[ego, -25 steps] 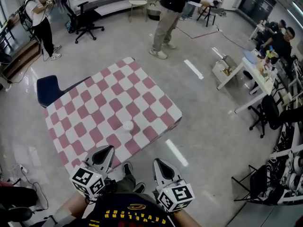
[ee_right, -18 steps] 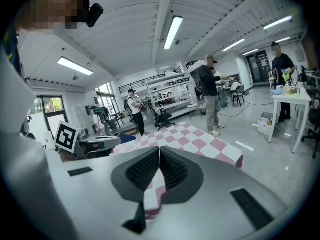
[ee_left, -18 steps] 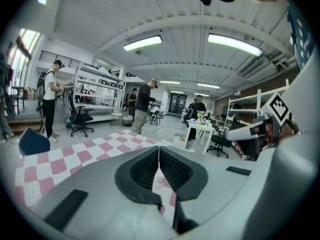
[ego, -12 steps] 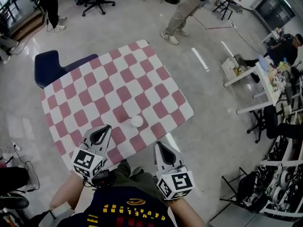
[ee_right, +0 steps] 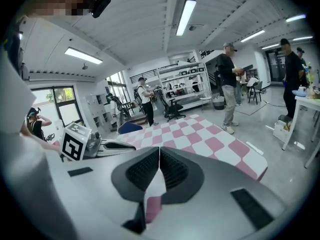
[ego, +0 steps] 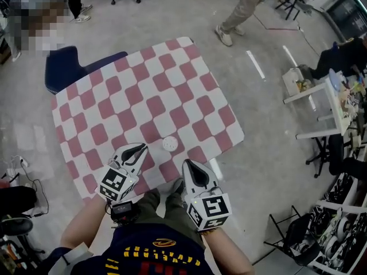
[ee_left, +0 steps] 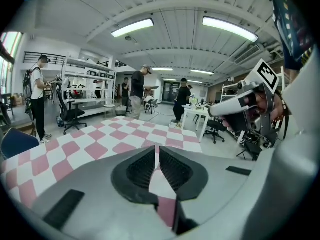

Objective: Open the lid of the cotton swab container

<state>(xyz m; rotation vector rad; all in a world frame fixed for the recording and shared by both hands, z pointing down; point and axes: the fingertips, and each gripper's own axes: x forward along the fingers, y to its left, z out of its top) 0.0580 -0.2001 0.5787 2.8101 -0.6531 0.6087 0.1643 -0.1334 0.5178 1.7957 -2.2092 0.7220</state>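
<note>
Pink-and-white checkered tablecloth (ego: 143, 90) is seen in the head view, the cotton swab container (ego: 169, 144) set near its near edge, ahead of the left gripper (ego: 137, 149) and right gripper (ego: 187, 166); yellow shirt lettering (ego: 157, 251) is unreadable. In the left gripper view, the jaws are pressed together, empty; in the right gripper view, likewise.

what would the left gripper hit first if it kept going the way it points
Likely the checkered table, just beside the white container, since the left gripper tilts downward; depth is unclear.
</note>
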